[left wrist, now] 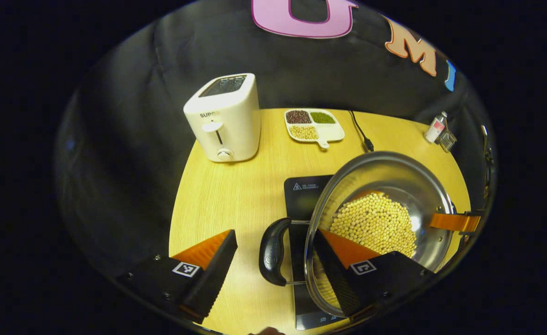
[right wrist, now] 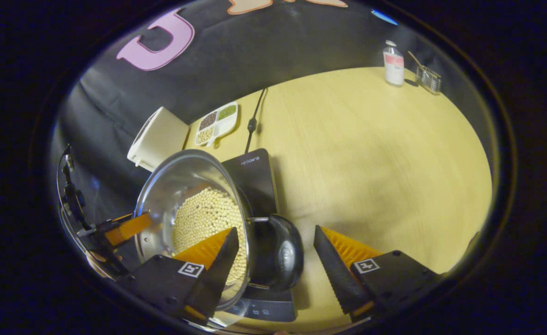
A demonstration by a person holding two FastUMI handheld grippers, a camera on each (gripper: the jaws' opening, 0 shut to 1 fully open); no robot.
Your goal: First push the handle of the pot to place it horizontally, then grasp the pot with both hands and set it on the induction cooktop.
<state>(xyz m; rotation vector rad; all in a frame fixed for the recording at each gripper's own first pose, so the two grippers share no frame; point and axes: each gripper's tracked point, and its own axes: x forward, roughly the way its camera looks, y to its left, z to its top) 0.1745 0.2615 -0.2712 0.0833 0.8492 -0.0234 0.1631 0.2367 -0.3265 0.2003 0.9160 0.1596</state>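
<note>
A steel pot [left wrist: 394, 172] holding soybeans [left wrist: 375, 223] sits over the black induction cooktop [left wrist: 301, 195]. I cannot tell whether the two touch. My left gripper [left wrist: 273, 231] is open, straddling the pot's black side handle [left wrist: 271, 253]. One of its fingers reaches past the rim into the pot and the other stays outside over the table. In the right gripper view, the pot [right wrist: 180, 177] stands over the cooktop [right wrist: 252, 172]. My right gripper [right wrist: 275, 229] is open around the opposite black handle [right wrist: 280, 256], with one finger inside the rim. Each gripper's finger also appears at the pot's far rim in the other view.
A white toaster [left wrist: 224, 118] stands at the table's back left, beside a divided dish of beans [left wrist: 313, 124] and the cooktop's cable [left wrist: 359, 132]. A small bottle [right wrist: 393, 63] and a wire holder [right wrist: 428, 79] sit at the far corner. Bare yellow tabletop [right wrist: 371, 153] stretches to the right of the cooktop.
</note>
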